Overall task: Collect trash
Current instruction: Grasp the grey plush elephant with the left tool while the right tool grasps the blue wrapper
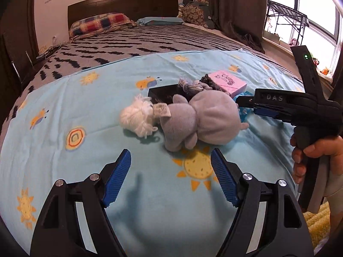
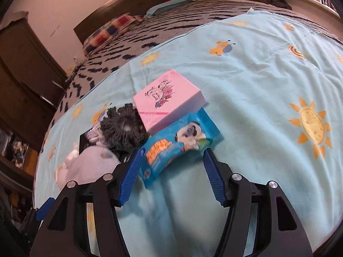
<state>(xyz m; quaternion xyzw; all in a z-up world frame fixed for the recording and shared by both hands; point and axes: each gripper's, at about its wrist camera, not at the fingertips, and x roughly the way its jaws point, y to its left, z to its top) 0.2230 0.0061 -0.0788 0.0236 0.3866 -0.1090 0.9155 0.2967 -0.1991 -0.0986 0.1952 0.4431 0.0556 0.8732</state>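
A blue snack wrapper (image 2: 178, 147) lies on the light blue blanket (image 2: 257, 81), partly under a pink box (image 2: 169, 100). My right gripper (image 2: 171, 154) is open, its fingers on either side of the wrapper's near end. In the left wrist view the right gripper (image 1: 246, 105) reaches in from the right beside a grey plush toy (image 1: 199, 122), with only a sliver of the wrapper (image 1: 243, 113) showing. My left gripper (image 1: 171, 158) is open and empty, hovering over the blanket just short of the plush.
A white yarn pom (image 1: 137, 117), a dark tray (image 1: 165, 93) and a dark grey yarn ball (image 2: 122, 126) lie by the plush. The pink box (image 1: 227, 81) sits behind them. Pillows (image 1: 100, 23) and the headboard (image 1: 122, 2) are at the far end. A window is on the right.
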